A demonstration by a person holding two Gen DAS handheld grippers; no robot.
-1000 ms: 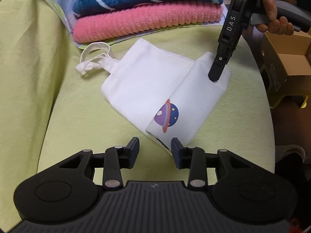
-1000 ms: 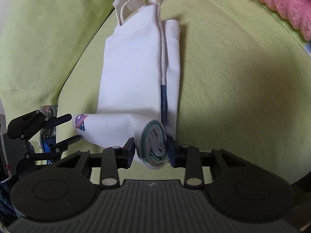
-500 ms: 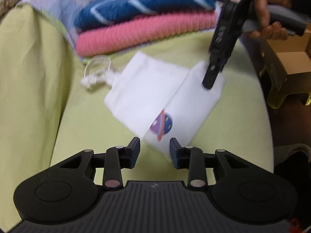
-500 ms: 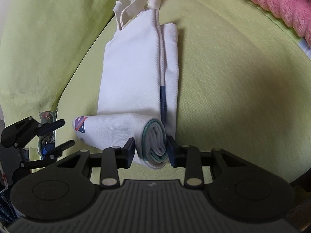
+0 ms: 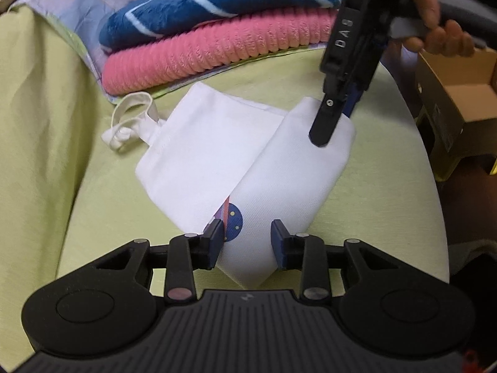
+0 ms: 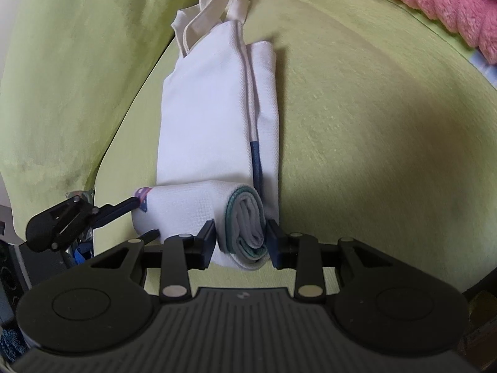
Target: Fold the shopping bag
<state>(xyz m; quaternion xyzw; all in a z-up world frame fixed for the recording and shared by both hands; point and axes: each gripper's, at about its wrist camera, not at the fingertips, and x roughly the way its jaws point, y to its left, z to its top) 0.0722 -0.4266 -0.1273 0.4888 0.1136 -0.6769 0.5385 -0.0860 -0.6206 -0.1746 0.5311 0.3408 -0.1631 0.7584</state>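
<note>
where handles [image 6: 211,9] point away, bag [image 6: 205,130] lies lengthwise.

Under me lies a yellow-green cushion [image 5: 385,168], its cloth a little creased, rising on the left into a padded back [image 5: 34,118]. At the far edge a quilt [image 5: 62,9] of pale squares carries two folded blankets — a ribbed pink one [image 5: 202,52] below, a blue one [image 5: 217,3] with light stripes on top. Off the right edge stands an open cardboard box [image 5: 459,93], empty inside, on something yellow. Light is soft and even — dimmer to the right.
</note>
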